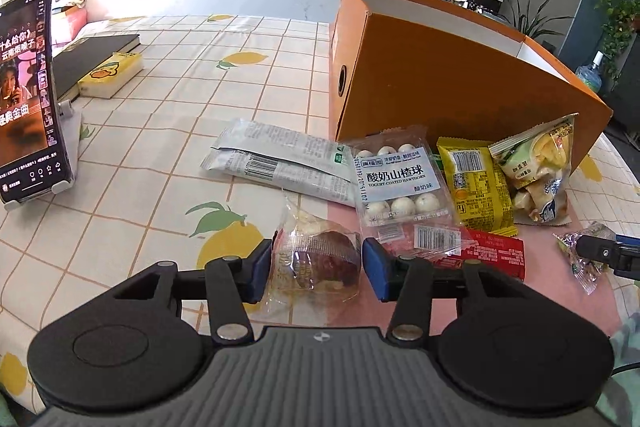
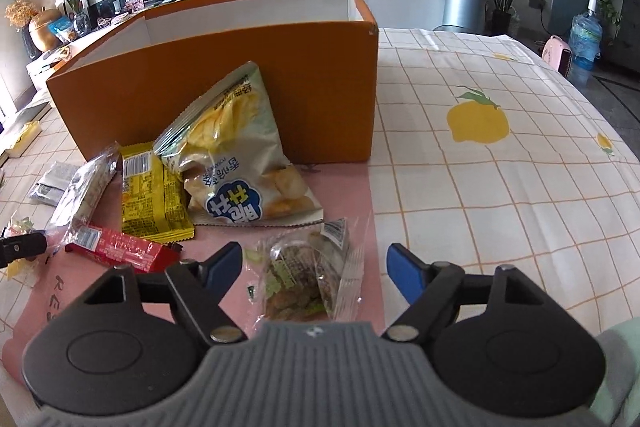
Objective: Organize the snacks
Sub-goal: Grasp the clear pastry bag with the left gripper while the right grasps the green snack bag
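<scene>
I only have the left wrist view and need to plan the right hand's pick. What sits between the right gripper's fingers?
Observer: A clear packet of greenish-brown snack lies between them; the right gripper is open, with its right pad well clear of the packet.
Operator: What's right of the box?
Observer: Lemon-print tablecloth shows beside the orange box.
Operator: And beyond the table there?
Observer: A silver bin stands past the far edge.

Box (image 2: 224, 83) at 12 o'clock on table (image 2: 500, 211); chip bag (image 2: 236, 163) leaning against its front; wrapped bars (image 2: 154, 195) at 9 o'clock of bag; clear-wrapped snack (image 2: 300, 275) at 6
</scene>
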Action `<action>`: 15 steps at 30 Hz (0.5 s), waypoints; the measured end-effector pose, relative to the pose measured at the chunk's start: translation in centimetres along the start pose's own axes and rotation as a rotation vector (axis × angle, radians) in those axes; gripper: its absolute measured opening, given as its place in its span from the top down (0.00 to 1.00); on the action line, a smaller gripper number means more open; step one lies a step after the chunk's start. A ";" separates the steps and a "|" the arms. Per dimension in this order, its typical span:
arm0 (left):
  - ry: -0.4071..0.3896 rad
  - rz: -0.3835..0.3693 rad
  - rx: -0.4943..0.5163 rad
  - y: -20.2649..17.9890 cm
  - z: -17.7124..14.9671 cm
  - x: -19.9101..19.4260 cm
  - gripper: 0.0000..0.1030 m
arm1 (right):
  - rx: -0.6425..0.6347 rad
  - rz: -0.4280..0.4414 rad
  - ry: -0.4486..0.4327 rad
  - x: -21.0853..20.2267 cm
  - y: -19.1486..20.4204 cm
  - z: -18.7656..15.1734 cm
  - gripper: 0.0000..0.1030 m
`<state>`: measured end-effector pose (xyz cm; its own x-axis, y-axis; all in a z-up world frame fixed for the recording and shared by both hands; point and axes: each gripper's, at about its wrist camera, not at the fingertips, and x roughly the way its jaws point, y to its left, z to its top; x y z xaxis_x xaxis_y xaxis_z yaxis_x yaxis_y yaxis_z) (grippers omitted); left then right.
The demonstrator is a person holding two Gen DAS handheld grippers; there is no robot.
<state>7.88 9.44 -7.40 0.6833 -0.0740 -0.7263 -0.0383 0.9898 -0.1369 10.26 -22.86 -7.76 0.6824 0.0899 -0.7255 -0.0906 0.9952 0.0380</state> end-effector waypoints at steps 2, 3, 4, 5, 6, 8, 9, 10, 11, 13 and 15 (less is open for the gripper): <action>0.002 0.003 0.003 -0.1 0.0 0.0 0.48 | -0.023 -0.009 0.010 0.3 0.4 -0.2 0.41; 0.004 0.004 0.003 -0.1 0.2 0.1 0.49 | -0.028 -0.010 0.017 0.4 0.4 -0.2 0.43; 0.004 0.004 0.002 -0.1 0.2 0.1 0.49 | -0.029 -0.011 0.019 0.5 0.5 -0.2 0.45; 0.004 0.005 0.002 -0.2 0.2 0.1 0.50 | -0.026 -0.008 0.022 0.5 0.4 -0.3 0.48; 0.004 0.006 0.002 -0.2 0.2 0.1 0.50 | -0.023 -0.006 0.021 0.5 0.4 -0.3 0.48; 0.006 0.009 0.004 -0.3 0.2 0.2 0.51 | -0.022 -0.003 0.019 0.5 0.3 -0.3 0.49; 0.007 0.011 0.006 -0.3 0.3 0.2 0.51 | -0.024 -0.002 0.018 0.5 0.3 -0.3 0.50; 0.009 0.012 0.007 -0.3 0.3 0.2 0.52 | -0.029 -0.002 0.017 0.5 0.4 -0.3 0.51; 0.010 0.013 0.010 -0.3 0.3 0.2 0.53 | -0.033 -0.002 0.016 0.5 0.4 -0.3 0.52; 0.011 0.016 0.017 -0.5 0.3 0.2 0.53 | -0.041 -0.002 0.015 0.5 0.5 -0.3 0.53; 0.009 0.021 0.023 -0.6 0.2 0.1 0.54 | -0.047 -0.002 0.014 0.5 0.6 -0.3 0.54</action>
<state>8.09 8.88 -7.25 0.6762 -0.0544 -0.7347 -0.0357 0.9937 -0.1064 10.28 -22.21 -8.33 0.6723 0.0866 -0.7352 -0.1232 0.9924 0.0042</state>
